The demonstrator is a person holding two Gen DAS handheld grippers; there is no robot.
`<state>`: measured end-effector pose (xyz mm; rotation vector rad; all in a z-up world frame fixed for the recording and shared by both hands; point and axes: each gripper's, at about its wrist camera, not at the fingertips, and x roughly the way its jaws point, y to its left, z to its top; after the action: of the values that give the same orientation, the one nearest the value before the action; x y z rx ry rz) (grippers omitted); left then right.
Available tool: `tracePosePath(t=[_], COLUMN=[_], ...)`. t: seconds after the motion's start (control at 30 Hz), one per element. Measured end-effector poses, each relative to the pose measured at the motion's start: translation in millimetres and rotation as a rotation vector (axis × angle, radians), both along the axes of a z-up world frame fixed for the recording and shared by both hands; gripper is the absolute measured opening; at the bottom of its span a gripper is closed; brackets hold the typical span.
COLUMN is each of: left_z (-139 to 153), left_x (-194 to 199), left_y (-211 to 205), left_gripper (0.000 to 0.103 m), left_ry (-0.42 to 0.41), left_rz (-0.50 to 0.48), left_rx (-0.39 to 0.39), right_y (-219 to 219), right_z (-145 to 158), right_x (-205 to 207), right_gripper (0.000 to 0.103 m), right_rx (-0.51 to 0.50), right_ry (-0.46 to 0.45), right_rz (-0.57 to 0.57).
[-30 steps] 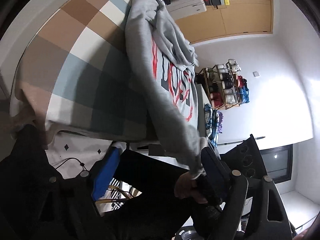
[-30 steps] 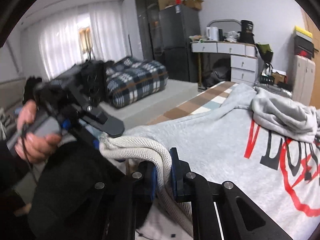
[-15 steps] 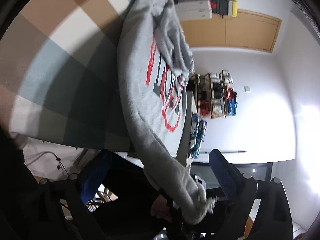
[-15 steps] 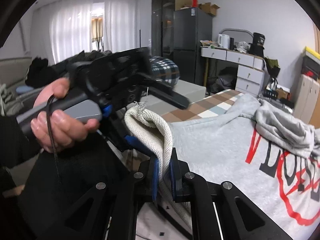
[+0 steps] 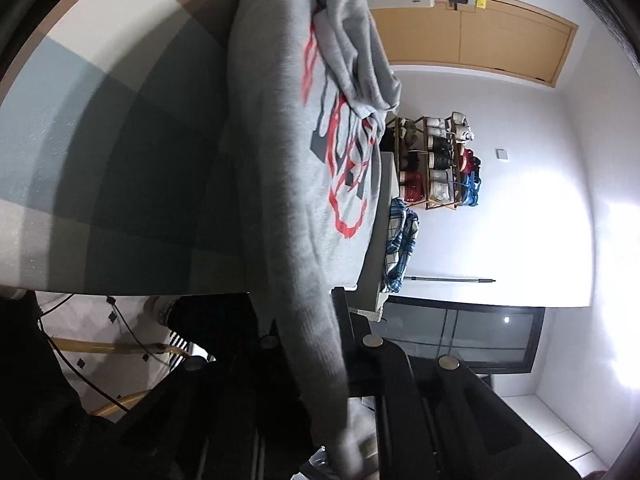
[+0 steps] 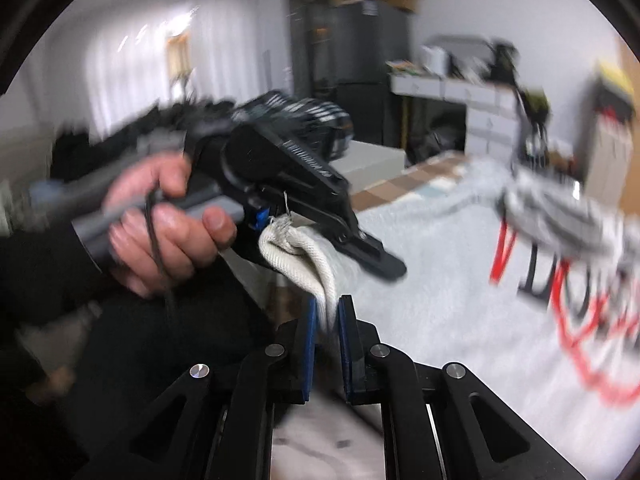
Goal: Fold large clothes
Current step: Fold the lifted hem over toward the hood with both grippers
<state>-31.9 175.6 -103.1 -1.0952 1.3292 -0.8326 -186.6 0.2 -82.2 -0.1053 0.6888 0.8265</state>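
A grey sweatshirt (image 5: 280,160) with a red and black print lies spread on the checked bed cover (image 5: 120,120). In the right wrist view its body (image 6: 440,300) stretches away right, blurred. Its pale ribbed hem (image 6: 296,256) is bunched at the bed's near edge. My right gripper (image 6: 328,308) is shut on that hem, its blue pads pressing both sides. Just above, a hand (image 6: 160,220) holds my left gripper (image 6: 360,256), its jaws closing onto the same hem. From the left wrist camera, the grey fabric runs down between the left gripper (image 5: 310,308) jaws.
A shoe rack (image 5: 436,164) and a wooden door (image 5: 480,40) stand against the white wall past the bed. A blue plaid cloth (image 5: 400,240) hangs at the bed's side. A black fridge (image 6: 360,60) and white drawers (image 6: 480,112) stand beyond. Cables lie on the floor (image 5: 100,340).
The left gripper, open and a little way off a second ago, has come in over the ribbed hem and shut on it just above the right gripper. The right gripper keeps its grip.
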Motion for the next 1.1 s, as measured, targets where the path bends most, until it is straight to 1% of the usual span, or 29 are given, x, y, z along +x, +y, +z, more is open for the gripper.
tracePosePath(t=[0.03, 0.1, 0.13, 0.17, 0.2, 0.23, 0.3, 0.47, 0.53, 0.6, 0.63, 0.7, 0.73, 0.83, 0.97, 1.03, 1.07, 1.1], left_z=[1, 5, 7, 11, 12, 14, 14, 12, 11, 10, 9, 12, 15, 24, 29, 29, 30, 32], left_x=[0, 0, -1, 0, -1, -2, -1, 0, 0, 1, 2, 4, 4, 4, 6, 7, 7, 8], left_y=[0, 2, 3, -2, 1, 2, 1, 0, -4, -6, -6, -3, -2, -3, -6, -6, -6, -6], left_gripper=[0.003, 0.003, 0.003, 0.003, 0.003, 0.003, 0.003, 0.002, 0.001, 0.001, 0.001, 0.001, 0.000, 0.000, 0.000, 0.000, 0.000, 0.000], left_ry=[-0.005, -0.013, -0.018, -0.024, -0.034, -0.037, -0.039, -0.034, -0.035, -0.028, -0.028, -0.039, -0.045, -0.065, -0.068, -0.061, -0.064, -0.065], left_rz=[0.008, 0.021, 0.032, 0.038, 0.039, 0.048, 0.052, 0.076, 0.081, 0.080, 0.081, 0.091, 0.099, 0.100, 0.096, 0.094, 0.093, 0.093], left_rx=[-0.014, -0.054, -0.079, -0.096, -0.107, -0.116, -0.122, -0.160, -0.184, -0.214, -0.231, -0.260, -0.274, -0.290, -0.296, -0.297, -0.295, -0.294], right_y=[-8, -30, -42, -48, -56, -62, -71, -79, -85, -89, -89, -91, -92, -97, -111, -127, -131, -141], right_z=[1, 0, -3, -6, -12, -17, -24, -50, -64, -76, -85, -92, -95, -100, -101, -100, -98, -96], right_x=[-1, -5, -8, -10, -12, -15, -17, 14, 32, 46, 55, 63, 66, 74, 82, 85, 85, 84], right_gripper=[0.011, 0.014, 0.024, 0.039, 0.085, 0.103, 0.103, 0.103, 0.103, 0.103, 0.103, 0.103, 0.103, 0.103, 0.103, 0.103, 0.103, 0.103], right_rx=[0.042, 0.173, 0.259, 0.315, 0.386, 0.458, 0.593, 0.763, 0.877, 0.951, 1.003, 1.037, 1.070, 1.129, 1.140, 1.128, 1.130, 1.136], right_ry=[0.037, 0.136, 0.197, 0.234, 0.281, 0.314, 0.340, 0.508, 0.574, 0.649, 0.700, 0.743, 0.747, 0.757, 0.732, 0.705, 0.691, 0.663], right_rz=[-0.022, -0.068, -0.088, -0.102, -0.130, -0.163, -0.199, -0.313, -0.361, -0.400, -0.406, -0.449, -0.460, -0.495, -0.594, -0.684, -0.711, -0.755])
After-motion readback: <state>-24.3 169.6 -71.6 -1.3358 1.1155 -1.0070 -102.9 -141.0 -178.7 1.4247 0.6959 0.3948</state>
